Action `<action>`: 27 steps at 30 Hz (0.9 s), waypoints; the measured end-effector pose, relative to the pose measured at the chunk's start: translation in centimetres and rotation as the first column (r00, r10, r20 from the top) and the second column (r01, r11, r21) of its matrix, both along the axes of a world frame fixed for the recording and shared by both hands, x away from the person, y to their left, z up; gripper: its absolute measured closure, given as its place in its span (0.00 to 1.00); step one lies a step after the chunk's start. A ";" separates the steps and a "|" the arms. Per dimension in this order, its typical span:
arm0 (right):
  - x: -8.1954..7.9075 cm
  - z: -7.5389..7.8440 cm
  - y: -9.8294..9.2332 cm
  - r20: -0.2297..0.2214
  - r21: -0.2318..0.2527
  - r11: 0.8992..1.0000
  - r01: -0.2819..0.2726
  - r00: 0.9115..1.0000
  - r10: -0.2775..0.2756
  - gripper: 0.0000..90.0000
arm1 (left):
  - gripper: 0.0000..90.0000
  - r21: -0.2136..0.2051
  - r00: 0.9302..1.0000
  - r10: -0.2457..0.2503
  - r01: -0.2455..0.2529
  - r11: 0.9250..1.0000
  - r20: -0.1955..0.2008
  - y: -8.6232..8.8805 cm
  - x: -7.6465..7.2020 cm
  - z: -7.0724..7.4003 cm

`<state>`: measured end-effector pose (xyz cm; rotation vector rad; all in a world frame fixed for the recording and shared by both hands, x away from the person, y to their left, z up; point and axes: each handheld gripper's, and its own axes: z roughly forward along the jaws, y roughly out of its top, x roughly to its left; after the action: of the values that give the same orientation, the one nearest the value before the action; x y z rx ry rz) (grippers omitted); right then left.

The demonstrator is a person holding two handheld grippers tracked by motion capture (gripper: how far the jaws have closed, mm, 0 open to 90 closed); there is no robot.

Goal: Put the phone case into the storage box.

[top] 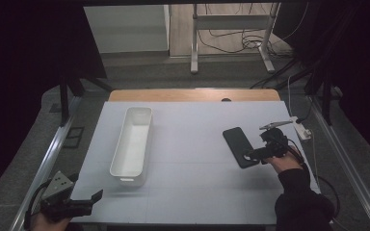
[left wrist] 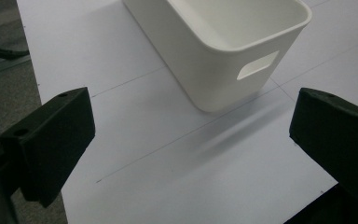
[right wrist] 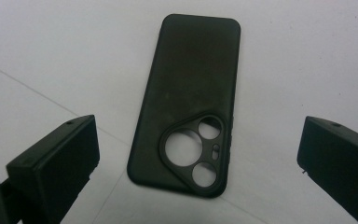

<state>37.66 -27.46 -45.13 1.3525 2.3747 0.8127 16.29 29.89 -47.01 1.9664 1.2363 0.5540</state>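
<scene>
— Looking down from the high view, what carries everything?

— A tabletop (top: 192, 163) covered by a pale grey-white sheet with faint ruled lines; a strip of bare wood shows along its far edge. Around it the room is dim: dark curtains at both sides, grey carpet, a metal stand (top: 231, 38) with loose cables on the floor beyond, and a white power strip (top: 302, 129) at the right edge of the tabletop.

— Any writing or brand to read?

— None that I can make out, neither on the phone case (top: 240, 147) nor on the white bin (top: 132, 144).

— Where is the case, and how does it lie?

— Flat on the sheet, right of centre, well apart from the bin. Its long axis runs away from the person, leaning slightly left at the far end. In the right gripper view the phone case (right wrist: 186, 98) lies back upward, with the three-cornered camera cutout at the near end, towards the tool.

— And the right tool (top: 250, 155)?

— Spread wide, hovering at the case's near end. In its own view the right tool (right wrist: 196, 154) has a jaw on either side of the cutout, neither touching.

— The left tool (top: 92, 198)?

— At the near left corner of the tabletop, jaws wide, gripping nothing. Its view looks towards the near end of the bin (left wrist: 223, 51) with its handle slot; the left tool (left wrist: 191, 140) stays apart from it.
</scene>
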 end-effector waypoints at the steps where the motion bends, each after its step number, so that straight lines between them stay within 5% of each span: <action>1: 0.2 -0.1 0.0 -0.005 0.002 1.000 0.001 1.000 -0.001 0.00 | 0.01 0.000 1.000 0.000 0.000 1.000 0.000 0.0 0.0 0.0; 27: 5.2 -0.7 1.3 -0.049 -0.057 0.998 0.019 0.999 -0.022 0.00 | 0.01 -0.020 1.000 0.002 -0.002 1.000 0.002 0.2 0.0 0.0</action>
<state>42.83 -26.13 -45.82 1.3872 2.3980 0.7086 16.32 30.11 -47.02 1.9482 1.2380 0.5418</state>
